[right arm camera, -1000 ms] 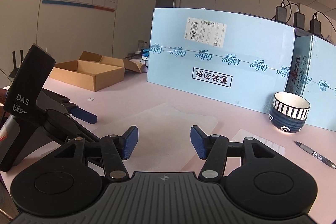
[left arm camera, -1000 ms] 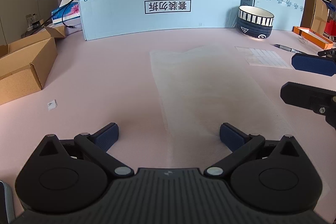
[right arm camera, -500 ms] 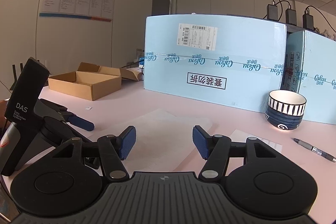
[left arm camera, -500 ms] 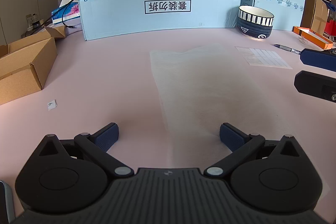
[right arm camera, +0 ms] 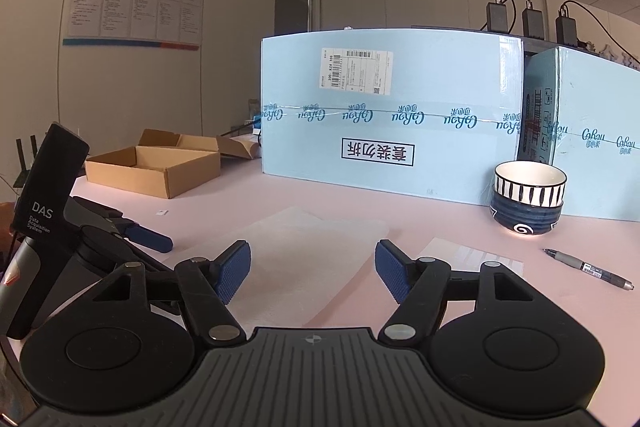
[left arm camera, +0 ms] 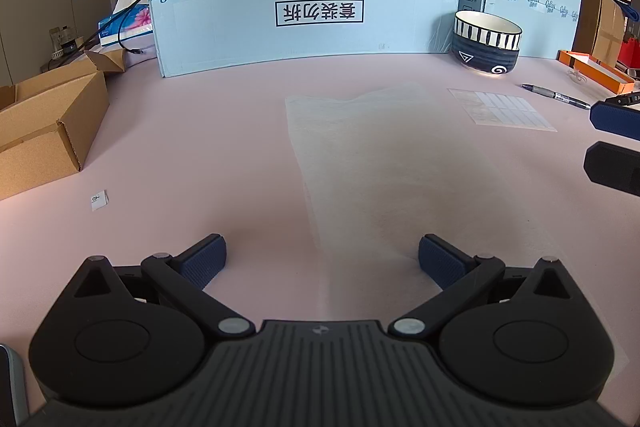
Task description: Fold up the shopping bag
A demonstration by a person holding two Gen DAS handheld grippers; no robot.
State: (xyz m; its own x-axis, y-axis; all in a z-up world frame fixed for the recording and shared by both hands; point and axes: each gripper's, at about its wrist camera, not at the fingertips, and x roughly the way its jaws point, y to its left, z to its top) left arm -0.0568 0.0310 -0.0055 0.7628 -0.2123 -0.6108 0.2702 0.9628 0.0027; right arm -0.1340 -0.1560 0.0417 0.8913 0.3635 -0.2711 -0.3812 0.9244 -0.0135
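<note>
The thin translucent white shopping bag lies flat on the pale pink table. The left claw gapes wide at its near edge, empty; the right claw hovers above it, likewise spread and empty.

The right gripper has lifted and drawn rightward.

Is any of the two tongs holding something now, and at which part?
Nothing is held. The left tongs and right tongs are both open above the flat translucent white plastic shopping bag.
</note>
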